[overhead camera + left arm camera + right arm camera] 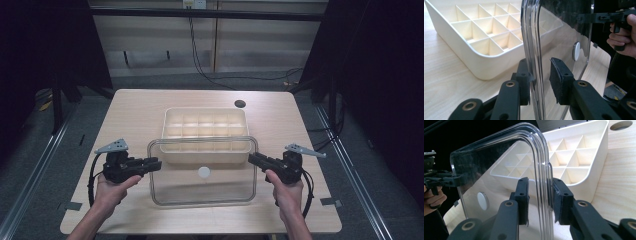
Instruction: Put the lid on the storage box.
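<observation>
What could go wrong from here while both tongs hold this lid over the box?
1. The clear plastic lid is pinched only at its thin rim. In the left gripper view one pad stands apart from the rim, so that side could slip.
2. The lid's far edge overlaps the cream divided box; uneven lowering might catch the box wall and shove it.

A: How does the light look from above?

B: Soft and even on the table [125, 115], dim and near black beyond its far corners. The picture is slightly soft, with little shadow under my hands.

A: Any glare?

B: Yes. In my left gripper view the clear lid [559, 30] mirrors dark shapes, and bright streaks run down its rim. In my right gripper view the rim shines too, and the compartment tray [574, 157] behind the lid looks pale and washed. My jaws near the lens are slightly blurred.
</observation>
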{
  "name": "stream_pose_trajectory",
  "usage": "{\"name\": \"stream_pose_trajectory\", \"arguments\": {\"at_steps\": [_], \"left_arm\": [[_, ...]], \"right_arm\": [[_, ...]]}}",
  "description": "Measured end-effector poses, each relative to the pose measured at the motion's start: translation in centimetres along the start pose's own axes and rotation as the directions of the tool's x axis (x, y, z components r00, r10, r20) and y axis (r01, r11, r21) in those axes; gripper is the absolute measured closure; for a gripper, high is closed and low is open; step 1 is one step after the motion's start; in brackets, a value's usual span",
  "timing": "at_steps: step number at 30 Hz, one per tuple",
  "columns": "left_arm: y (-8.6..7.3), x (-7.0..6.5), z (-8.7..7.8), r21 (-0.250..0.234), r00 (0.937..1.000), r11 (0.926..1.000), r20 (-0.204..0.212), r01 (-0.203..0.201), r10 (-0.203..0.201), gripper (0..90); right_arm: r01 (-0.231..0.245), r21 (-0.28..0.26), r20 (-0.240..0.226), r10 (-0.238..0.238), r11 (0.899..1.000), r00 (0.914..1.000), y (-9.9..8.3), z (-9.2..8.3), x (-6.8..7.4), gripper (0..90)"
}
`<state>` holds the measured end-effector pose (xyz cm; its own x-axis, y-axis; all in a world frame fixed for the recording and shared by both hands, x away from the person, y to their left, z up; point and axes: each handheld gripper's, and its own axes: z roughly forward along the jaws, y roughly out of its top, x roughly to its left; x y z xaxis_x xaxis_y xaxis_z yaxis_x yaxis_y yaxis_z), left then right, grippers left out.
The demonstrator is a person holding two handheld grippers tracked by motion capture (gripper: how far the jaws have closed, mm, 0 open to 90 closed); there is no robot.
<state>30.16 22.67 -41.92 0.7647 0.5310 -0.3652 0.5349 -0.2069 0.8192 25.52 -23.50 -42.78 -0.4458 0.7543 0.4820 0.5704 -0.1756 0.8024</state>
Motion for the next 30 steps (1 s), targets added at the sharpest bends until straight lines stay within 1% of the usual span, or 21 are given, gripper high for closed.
{"name": "stream_pose_trajectory", "arguments": {"at_steps": [3, 5, 7, 9, 11, 16, 19, 22, 27, 30], "left_arm": [[0.4, 0.0, 0.1, -0.011, 1.0, 0.9999, 0.0, -0.002, 0.002, 70.2], [0.6, 0.0, 0.2, -0.015, 1.0, 0.9999, -0.004, -0.005, 0.005, 70.0], [0.7, 0.1, 0.3, -0.018, 0.9998, 0.9998, -0.014, -0.011, 0.01, 69.8], [0.9, 0.2, 0.3, -0.018, 0.9998, 0.9998, -0.015, -0.012, 0.012, 69.4], [1.1, 0.3, 0.4, -0.031, 0.9998, 0.9995, -0.017, -0.01, 0.01, 69.4], [1.9, 0.3, 0.4, -0.04, 0.9995, 0.9989, -0.024, -0.023, 0.022, 69.4], [2.4, 0.3, 0.4, -0.05, 0.9996, 0.9985, -0.02, -0.023, 0.022, 69.5], [2.8, 0.4, 0.4, -0.049, 0.9993, 0.9984, -0.025, -0.03, 0.029, 69.4], [3.6, 0.6, 0.4, -0.059, 0.9989, 0.9978, -0.037, -0.03, 0.028, 68.9], [4.2, 0.8, 0.4, -0.071, 0.999, 0.9972, -0.04, -0.023, 0.021, 68.8]], "right_arm": [[0.019, -0.021, -0.001, -0.019, 1.0, 0.9998, 0.3, -0.1, 0.0, 69.1], [0.031, -0.026, 0.002, -0.031, 0.999, 0.9995, 0.5, -0.2, 0.0, 69.2], [0.046, -0.029, 0.016, -0.046, 0.999, 0.9988, 0.8, -0.2, 0.2, 69.1], [0.056, -0.03, 0.026, -0.055, 0.998, 0.9982, 1.0, -0.1, 0.3, 68.9], [0.06, -0.031, 0.036, -0.059, 0.998, 0.9976, 1.2, 0.0, 0.4, 68.6], [0.055, -0.037, 0.038, -0.054, 0.998, 0.9978, 1.7, 0.1, 0.3, 68.4], [0.053, -0.041, 0.039, -0.052, 0.998, 0.9979, 2.1, 0.1, 0.3, 68.3], [0.054, -0.041, 0.038, -0.052, 0.998, 0.9979, 2.6, 0.1, 0.3, 68.3], [0.055, -0.04, 0.038, -0.053, 0.998, 0.9978, 3.4, 0.4, 0.2, 68.4], [0.055, -0.04, 0.036, -0.053, 0.998, 0.9979, 3.9, 0.6, 0.2, 68.4]]}}
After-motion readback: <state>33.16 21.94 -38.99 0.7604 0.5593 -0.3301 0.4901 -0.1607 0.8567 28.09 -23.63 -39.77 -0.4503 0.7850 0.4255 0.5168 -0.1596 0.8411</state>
